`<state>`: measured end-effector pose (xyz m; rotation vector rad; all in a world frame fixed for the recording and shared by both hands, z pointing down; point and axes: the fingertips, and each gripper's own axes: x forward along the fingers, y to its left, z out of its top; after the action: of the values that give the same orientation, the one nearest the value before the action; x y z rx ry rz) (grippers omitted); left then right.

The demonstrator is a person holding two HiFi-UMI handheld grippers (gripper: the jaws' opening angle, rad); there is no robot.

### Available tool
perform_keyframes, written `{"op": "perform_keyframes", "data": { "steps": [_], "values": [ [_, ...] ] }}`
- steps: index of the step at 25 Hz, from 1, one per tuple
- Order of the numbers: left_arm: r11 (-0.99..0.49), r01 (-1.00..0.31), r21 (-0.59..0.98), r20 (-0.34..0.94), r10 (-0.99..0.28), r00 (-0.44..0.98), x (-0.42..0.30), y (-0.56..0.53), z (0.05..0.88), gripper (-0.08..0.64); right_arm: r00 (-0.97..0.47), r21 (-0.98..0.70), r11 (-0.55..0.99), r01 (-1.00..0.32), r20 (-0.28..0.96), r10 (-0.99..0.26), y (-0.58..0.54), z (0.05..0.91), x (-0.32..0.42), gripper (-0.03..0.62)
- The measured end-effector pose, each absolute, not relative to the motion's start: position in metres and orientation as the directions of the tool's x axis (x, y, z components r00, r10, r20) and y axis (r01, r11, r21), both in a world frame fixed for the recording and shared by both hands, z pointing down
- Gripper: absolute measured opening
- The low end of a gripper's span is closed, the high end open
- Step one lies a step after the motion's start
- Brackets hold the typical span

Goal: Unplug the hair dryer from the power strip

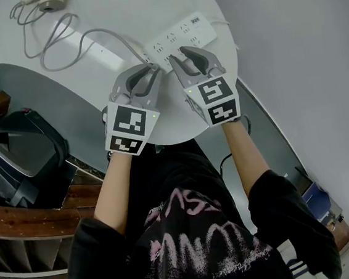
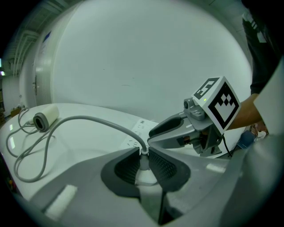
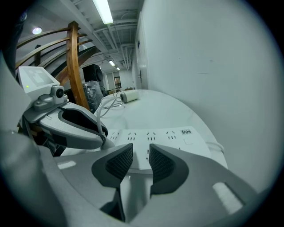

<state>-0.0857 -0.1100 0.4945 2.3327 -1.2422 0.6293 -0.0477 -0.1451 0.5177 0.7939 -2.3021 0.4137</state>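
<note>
On the round white table lies a white power strip [image 1: 183, 36] [image 3: 162, 135] [image 2: 136, 130]. A grey cord [image 1: 98, 33] [image 2: 88, 119] runs in loops from it to the hair dryer [image 1: 53, 1] [image 2: 44, 119] [image 3: 128, 95] at the table's far left. My left gripper [image 1: 152, 70] [image 2: 143, 155] is shut on the dryer's white plug [image 2: 143, 175] at the strip's left end. My right gripper [image 1: 184, 54] [image 3: 141, 153] hovers at the strip's near edge just right of the left one, its jaws a narrow gap apart with nothing between them.
The table [image 1: 117, 5] ends just in front of both grippers. A black bin-like object [image 1: 15, 158] and curved wooden rails [image 1: 28, 219] stand at the left. A pale wall [image 1: 302, 60] runs along the right. The strip's own white cable [image 1: 221, 20] leaves its right end.
</note>
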Motion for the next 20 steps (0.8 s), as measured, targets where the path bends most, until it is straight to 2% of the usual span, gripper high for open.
{"op": "perform_keyframes", "data": {
  "steps": [20],
  "values": [
    [-0.516,-0.846,0.131,0.584,-0.65,0.486,-0.0856,-0.1092,0.4918,0.056,-0.567,-0.036,0.761,-0.647,0.69,-0.45,-0.1445,0.518,-0.0484,0.123]
  ]
}}
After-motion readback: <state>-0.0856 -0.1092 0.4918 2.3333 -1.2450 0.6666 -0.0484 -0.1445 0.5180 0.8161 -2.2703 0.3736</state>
